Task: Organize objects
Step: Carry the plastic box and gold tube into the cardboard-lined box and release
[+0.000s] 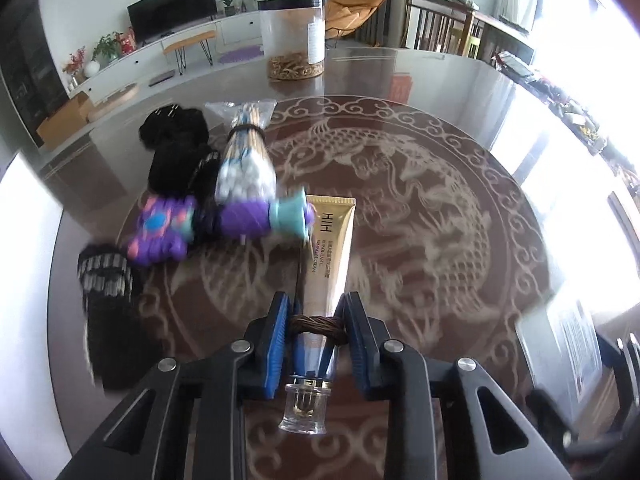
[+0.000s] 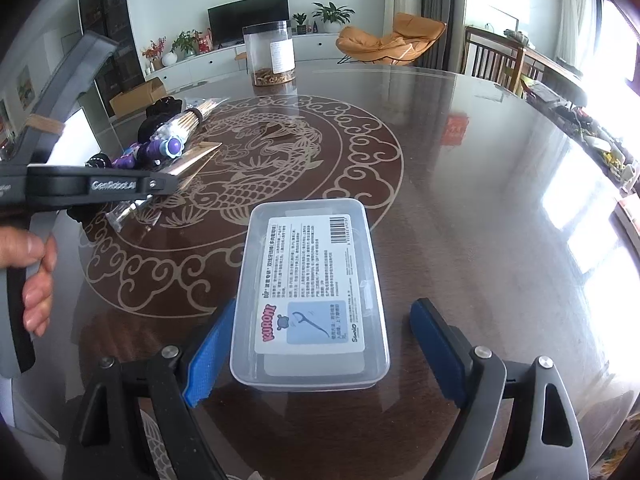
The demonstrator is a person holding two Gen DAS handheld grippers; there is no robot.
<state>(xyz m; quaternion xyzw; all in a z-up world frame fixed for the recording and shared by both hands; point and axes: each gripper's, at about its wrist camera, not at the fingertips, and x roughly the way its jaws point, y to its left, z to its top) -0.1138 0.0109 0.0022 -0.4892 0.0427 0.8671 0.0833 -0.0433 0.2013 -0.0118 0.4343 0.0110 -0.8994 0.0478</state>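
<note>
Gold tube (image 1: 330,248) clamped left; right view: plastic box (image 2: 310,296).

Both cams sit right behind their own fingers and look forward and slightly down across the glossy dark surface (image 1: 420,208) toward the far wall with the TV (image 1: 172,8). The left one is low and really close, with a gold tube (image 1: 330,256) running out from between its fingers. The right one sits further right with a clear plastic box (image 2: 310,292) right up front, and it catches the left gripper (image 2: 132,200) from the side. Both views share the tall clear jar (image 2: 270,54), the carp pattern and the purple toy (image 2: 160,150).
</note>
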